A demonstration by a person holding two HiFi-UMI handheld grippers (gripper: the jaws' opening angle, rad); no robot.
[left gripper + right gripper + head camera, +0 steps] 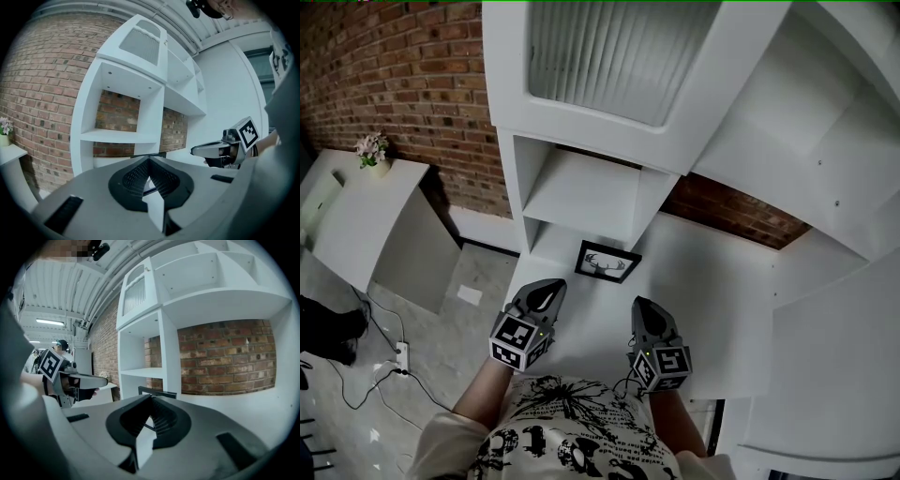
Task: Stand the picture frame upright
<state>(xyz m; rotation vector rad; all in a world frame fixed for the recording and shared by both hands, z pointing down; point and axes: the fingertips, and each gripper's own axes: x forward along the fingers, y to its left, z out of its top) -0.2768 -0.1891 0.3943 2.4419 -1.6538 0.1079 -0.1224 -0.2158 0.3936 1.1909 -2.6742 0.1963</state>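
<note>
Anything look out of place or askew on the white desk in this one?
Yes: the picture frame appears to lie flat, face up, on the desk near the shelves, rather than standing. Nothing else stands out.

Grey moulded shells noted on left gripper [549,287] and right gripper [640,306]. A cube [521,341] with black-and-white square markers is fitted at the near end of each. Dark ribbed pads are seen inside the jaw recesses. White T-shirt [567,427] with black graphic print is worn; sleeves apparently short.
</note>
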